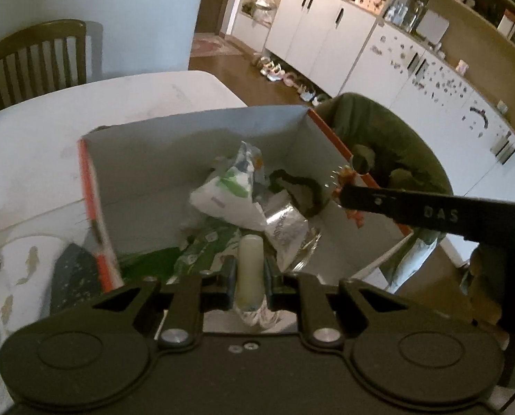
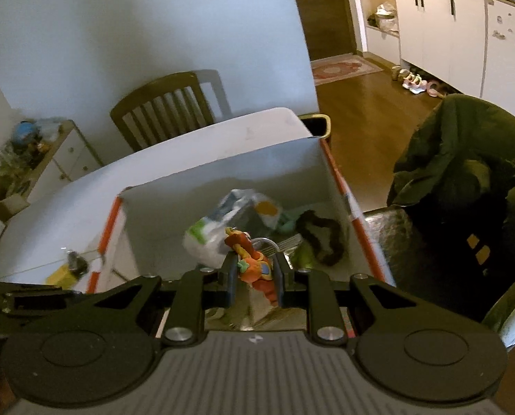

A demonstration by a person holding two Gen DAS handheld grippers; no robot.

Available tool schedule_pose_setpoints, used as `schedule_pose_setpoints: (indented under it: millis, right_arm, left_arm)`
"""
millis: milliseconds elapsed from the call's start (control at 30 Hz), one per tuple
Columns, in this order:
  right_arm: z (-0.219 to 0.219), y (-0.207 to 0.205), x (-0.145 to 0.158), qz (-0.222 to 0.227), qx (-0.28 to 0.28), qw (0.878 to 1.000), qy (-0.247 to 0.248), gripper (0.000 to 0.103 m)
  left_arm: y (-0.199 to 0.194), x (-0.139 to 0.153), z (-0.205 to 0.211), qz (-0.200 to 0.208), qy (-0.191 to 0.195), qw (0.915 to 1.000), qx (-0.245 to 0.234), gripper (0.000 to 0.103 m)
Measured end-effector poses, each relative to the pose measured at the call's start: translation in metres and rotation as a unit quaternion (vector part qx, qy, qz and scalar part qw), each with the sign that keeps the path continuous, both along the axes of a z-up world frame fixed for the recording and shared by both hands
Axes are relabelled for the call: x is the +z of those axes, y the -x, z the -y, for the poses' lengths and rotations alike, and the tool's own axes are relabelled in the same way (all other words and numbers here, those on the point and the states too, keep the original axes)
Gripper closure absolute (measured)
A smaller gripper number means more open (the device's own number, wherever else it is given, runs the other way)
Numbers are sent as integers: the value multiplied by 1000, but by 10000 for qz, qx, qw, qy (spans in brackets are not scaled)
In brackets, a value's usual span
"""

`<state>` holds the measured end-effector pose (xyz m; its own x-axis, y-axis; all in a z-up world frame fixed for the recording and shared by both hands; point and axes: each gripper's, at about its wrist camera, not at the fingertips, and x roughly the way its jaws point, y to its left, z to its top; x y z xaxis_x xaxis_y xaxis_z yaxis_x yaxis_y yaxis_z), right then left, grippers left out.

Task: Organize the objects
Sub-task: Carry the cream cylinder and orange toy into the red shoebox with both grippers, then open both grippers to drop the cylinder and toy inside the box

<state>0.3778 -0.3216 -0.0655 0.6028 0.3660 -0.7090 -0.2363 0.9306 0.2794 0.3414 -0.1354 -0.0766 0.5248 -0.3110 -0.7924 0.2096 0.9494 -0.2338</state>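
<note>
My left gripper clamps a cream plastic tube over the white, orange-edged cardboard box. My right gripper pinches an orange fabric toy above the same box, which stands on the white table.

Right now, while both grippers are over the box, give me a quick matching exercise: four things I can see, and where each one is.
Things:
1. pale tube
2. orange toy
3. black hair tie
4. green jacket

Places:
A. lying inside the box
B. in the right gripper
C. outside the box, beside it
D. in the left gripper

Pairs: 1-D, 2-B, 3-A, 4-C
</note>
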Motion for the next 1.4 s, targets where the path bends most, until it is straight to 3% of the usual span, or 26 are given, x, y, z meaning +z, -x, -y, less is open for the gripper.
schedule_pose_setpoints:
  millis: [467, 933, 1067, 1400]
  right_arm:
    - [-12, -62, -49, -477, 173, 9979, 412, 82]
    - [-22, -76, -60, -570, 426, 9957, 595, 82]
    - [-22, -76, -59, -575, 431, 9955, 623, 82]
    - [-19, -71, -54, -523, 571, 9946, 688, 82]
  left_arm:
    - [-42, -34, 36, -364, -477, 9981, -118, 88]
    - [-56, -53, 44, -690, -578, 9959, -92, 88]
    - [-56, -55, 45, -724, -573, 9957, -112, 86]
    - [-53, -51, 46, -688, -574, 9958, -179, 70]
